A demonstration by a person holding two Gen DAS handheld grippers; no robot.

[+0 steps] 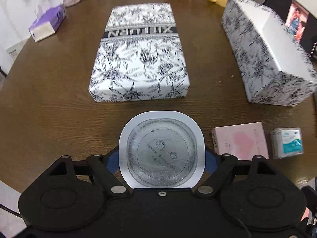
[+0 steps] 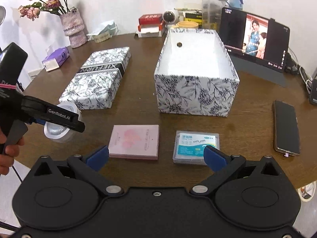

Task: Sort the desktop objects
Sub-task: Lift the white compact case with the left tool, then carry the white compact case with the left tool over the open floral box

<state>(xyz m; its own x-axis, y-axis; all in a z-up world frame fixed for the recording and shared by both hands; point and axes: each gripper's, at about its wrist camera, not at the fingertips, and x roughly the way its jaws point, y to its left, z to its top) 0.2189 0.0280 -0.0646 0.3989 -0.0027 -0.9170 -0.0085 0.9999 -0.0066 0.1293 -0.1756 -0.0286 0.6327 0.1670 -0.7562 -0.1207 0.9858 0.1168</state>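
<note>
Gripping a white round-cornered container with a foil seal (image 1: pixel 161 148) between their blue pads, the left tongs (image 1: pixel 161 158) hold it above the dark wooden counter (image 1: pixel 49 103), short of a closed floral-print box lid (image 1: pixel 138 55). To the right stands the open floral box (image 1: pixel 263 53), tilted in this fisheye view; nearer lie a pink card box (image 1: pixel 240 140) and, just beside it, a clear floss-pick case (image 1: pixel 287 142). A purple tissue pack (image 1: pixel 47 22) sits at far left.

From the right wrist, the right tongs (image 2: pixel 156 156) hang spread wide and empty over the counter (image 2: pixel 247 127), their blue pads (image 2: pixel 98 156) flanking the near edges of the pink card box (image 2: pixel 134 141) and the floss-pick case (image 2: pixel 196 146), which lie side by side but apart. Behind them the open floral box (image 2: pixel 196 93) shows a white interior. The lid (image 2: pixel 99 79) lies to its left. At far left the left tongs (image 2: pixel 59 127), held by a hand (image 2: pixel 8 150), clamp the sealed container (image 2: pixel 59 132). A dark phone (image 2: pixel 286 129) lies at right, a lit tablet (image 2: pixel 255 37) stands behind.
</note>
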